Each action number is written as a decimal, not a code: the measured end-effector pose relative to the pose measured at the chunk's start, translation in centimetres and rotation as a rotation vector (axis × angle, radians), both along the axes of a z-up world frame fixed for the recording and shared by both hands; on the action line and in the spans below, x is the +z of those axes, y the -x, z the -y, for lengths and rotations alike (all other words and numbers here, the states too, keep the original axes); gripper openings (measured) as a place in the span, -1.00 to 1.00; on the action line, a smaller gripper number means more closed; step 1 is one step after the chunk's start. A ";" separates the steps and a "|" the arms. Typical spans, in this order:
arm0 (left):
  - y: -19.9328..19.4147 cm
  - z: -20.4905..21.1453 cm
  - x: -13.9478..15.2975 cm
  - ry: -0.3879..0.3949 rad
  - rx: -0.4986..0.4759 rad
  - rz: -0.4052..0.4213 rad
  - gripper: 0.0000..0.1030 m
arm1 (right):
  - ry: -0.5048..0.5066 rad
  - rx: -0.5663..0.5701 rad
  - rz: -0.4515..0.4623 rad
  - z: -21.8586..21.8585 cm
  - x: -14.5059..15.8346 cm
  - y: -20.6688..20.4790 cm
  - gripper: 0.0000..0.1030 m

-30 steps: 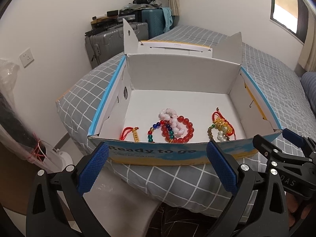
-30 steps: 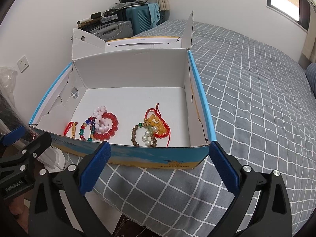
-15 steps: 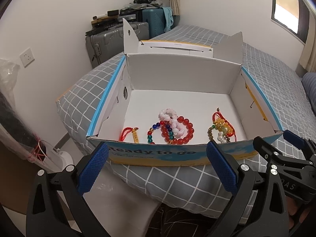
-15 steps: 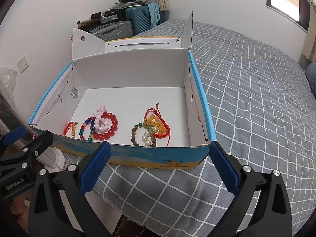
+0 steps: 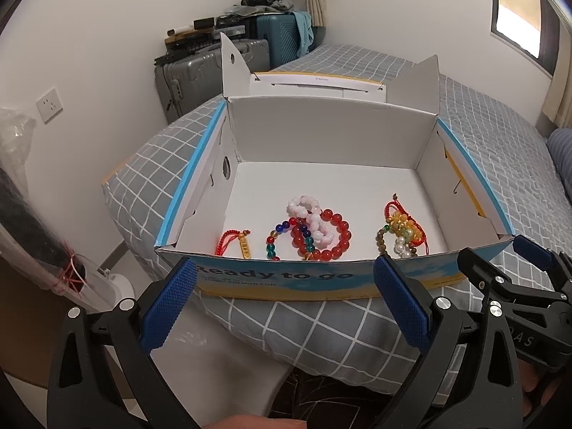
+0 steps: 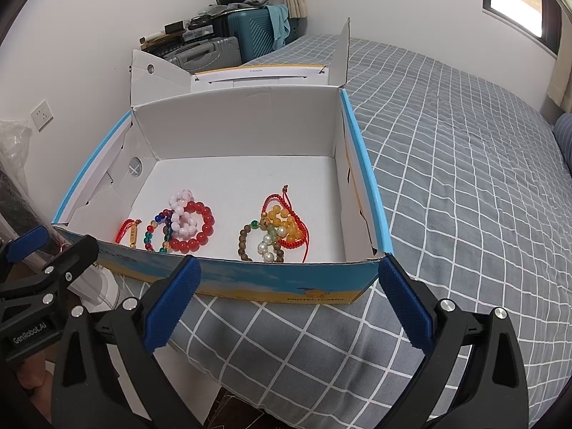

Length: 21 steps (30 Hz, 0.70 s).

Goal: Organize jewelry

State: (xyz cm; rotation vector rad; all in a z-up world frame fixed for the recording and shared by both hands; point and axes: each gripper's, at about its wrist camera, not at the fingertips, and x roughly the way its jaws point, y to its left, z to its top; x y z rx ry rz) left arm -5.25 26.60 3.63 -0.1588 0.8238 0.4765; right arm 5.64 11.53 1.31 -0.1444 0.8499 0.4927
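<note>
An open white cardboard box [image 5: 321, 132] [image 6: 236, 125] with blue rims sits on the bed corner. Inside lie a red cord with a gold charm [image 5: 237, 243] [image 6: 131, 233], a pile of red, pink and multicoloured bead bracelets [image 5: 314, 228] [image 6: 186, 223], and a second pile of amber, pearl and brown beads with red cord [image 5: 402, 232] [image 6: 279, 230]. My left gripper [image 5: 286, 307] is open and empty, just in front of the box's near wall. My right gripper [image 6: 286, 304] is open and empty, also in front of the near wall, to the right of the left one.
The box rests on a grey checked bedspread [image 6: 464, 178]. Suitcases [image 5: 211, 71] stacked with clutter stand against the far wall. A plastic-wrapped object [image 5: 32, 221] stands at the left. The floor [image 5: 221, 371] lies below the bed edge.
Both grippers have crept very slightly; the box and jewelry have not moved.
</note>
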 end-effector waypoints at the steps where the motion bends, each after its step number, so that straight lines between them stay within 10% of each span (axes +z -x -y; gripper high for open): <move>1: 0.0 0.0 0.0 0.000 0.001 0.000 0.89 | -0.001 0.000 0.000 0.0 0.0 0.0 0.86; 21: -0.2 0.1 -0.1 0.005 0.000 -0.010 0.89 | -0.001 -0.001 0.000 0.0 0.0 0.0 0.86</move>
